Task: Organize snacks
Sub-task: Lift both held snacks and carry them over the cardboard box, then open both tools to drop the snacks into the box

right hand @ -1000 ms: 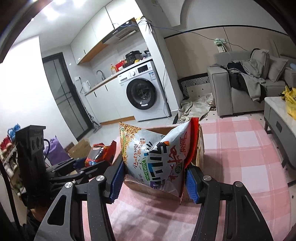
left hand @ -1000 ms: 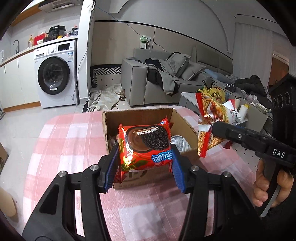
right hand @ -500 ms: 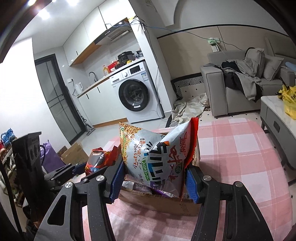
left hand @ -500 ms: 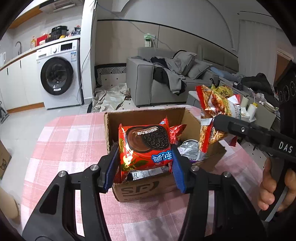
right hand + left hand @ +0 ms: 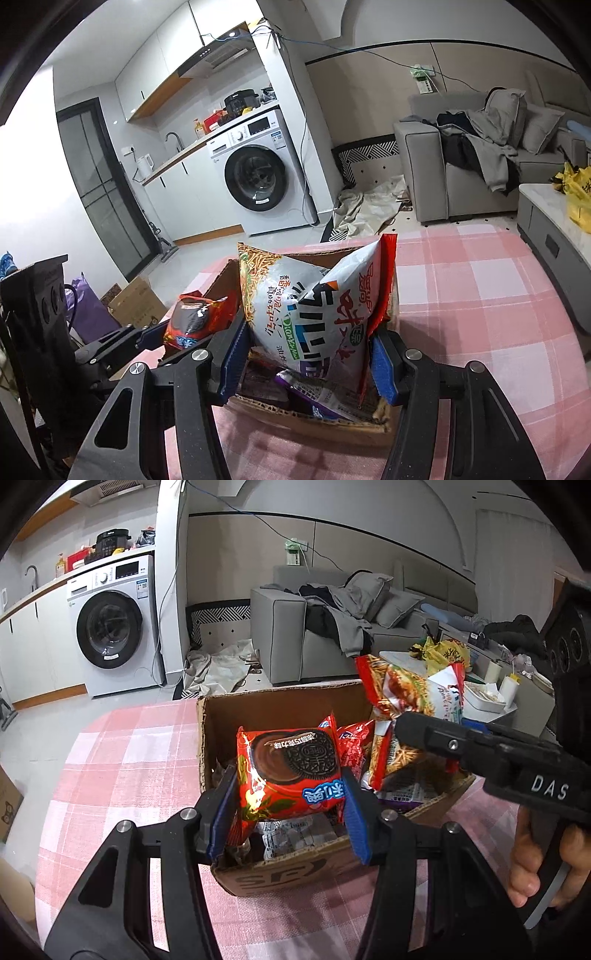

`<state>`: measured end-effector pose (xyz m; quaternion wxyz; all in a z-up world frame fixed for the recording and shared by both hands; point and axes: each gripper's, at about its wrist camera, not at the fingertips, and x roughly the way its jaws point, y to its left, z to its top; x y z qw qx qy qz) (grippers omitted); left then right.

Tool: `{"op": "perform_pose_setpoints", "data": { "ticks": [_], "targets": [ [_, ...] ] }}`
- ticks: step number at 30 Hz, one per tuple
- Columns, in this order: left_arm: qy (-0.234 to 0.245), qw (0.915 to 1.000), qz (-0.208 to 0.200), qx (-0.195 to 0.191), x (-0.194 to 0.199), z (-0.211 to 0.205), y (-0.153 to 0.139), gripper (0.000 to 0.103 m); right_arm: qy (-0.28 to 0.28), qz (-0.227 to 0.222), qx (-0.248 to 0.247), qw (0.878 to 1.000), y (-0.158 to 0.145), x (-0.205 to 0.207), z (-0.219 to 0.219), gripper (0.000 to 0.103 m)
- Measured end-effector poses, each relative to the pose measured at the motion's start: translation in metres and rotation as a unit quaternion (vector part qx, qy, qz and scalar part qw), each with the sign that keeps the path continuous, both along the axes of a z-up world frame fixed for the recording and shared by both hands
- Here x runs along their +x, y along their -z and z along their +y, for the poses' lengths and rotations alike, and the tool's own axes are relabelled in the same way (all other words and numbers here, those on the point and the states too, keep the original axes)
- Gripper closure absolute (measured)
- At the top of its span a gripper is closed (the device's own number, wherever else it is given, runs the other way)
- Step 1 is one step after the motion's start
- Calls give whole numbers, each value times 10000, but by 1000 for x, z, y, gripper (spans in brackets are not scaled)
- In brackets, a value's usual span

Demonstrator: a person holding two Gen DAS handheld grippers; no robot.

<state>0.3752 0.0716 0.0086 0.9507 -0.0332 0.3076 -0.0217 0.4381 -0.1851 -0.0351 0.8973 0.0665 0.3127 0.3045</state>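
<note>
My left gripper (image 5: 290, 812) is shut on a red Oreo pack (image 5: 291, 771), holding it over the near half of an open cardboard box (image 5: 280, 877). The right gripper (image 5: 308, 354) is shut on a grey and red noodle-snack bag (image 5: 314, 306), also above the box (image 5: 306, 421). In the left wrist view that bag (image 5: 406, 709) hangs over the box's right side, pinched by the right gripper's fingers (image 5: 439, 738). From the right wrist camera the Oreo pack (image 5: 195, 317) shows at the left. Several wrapped snacks (image 5: 291, 836) lie inside the box.
The box stands on a round table with a pink checked cloth (image 5: 129, 760). A hand (image 5: 532, 860) holds the right gripper's handle. Beyond are a washing machine (image 5: 114, 624), a grey sofa (image 5: 332, 627) and a cluttered low table (image 5: 487, 690). A small carton (image 5: 136, 302) sits on the floor.
Both grippers have moved forward and down over the box with their packs still held. The box's inside, with its wrapped snacks, has come into view beneath them.
</note>
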Motion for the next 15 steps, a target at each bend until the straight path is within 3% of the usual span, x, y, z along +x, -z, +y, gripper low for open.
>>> {"op": "perform_pose_setpoints", "data": {
  "ticks": [15],
  "targets": [
    [8,10000,81,-9,24,4,19,53,-54,152,-268,9995,15,25,24,43]
  ]
}}
